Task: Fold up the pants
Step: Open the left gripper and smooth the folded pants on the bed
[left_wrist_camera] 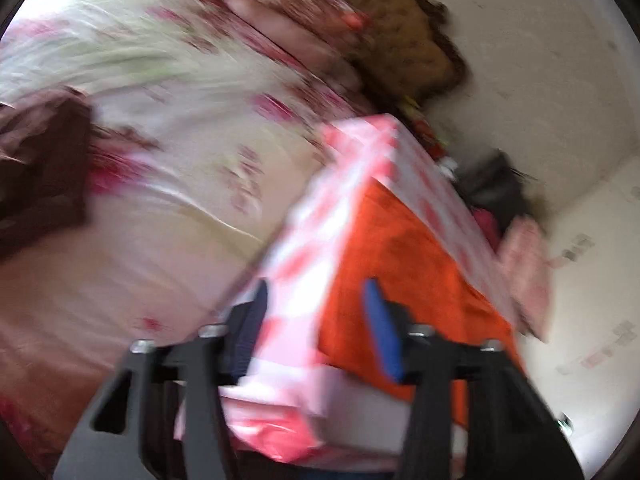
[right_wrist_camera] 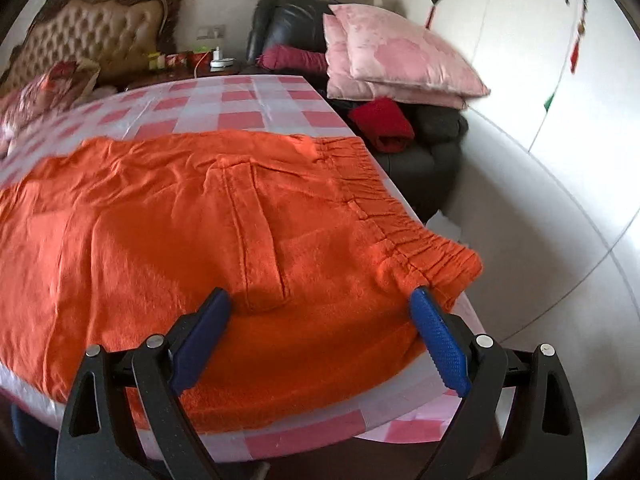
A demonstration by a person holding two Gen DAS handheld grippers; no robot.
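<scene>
One pair of orange pants (right_wrist_camera: 224, 216), two pink pillows (right_wrist_camera: 400, 60), one checkered table (right_wrist_camera: 248, 104), two tongs (right_wrist_camera: 320, 336)

Table w/ checked cloth (right_wrist_camera: 248, 114); orange pants (right_wrist_camera: 192, 232) flat on it.

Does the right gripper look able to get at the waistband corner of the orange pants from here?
Probably yes: the right gripper is open, the waistband corner lies just past its right finger, uncovered.

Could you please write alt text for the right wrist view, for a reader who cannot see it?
Orange pants lie spread flat on a table under a pink checked tablecloth, elastic waistband to the right. The right tongs hover open at the near hem, gripping nothing. Behind are pink pillows on a dark armchair.
</scene>
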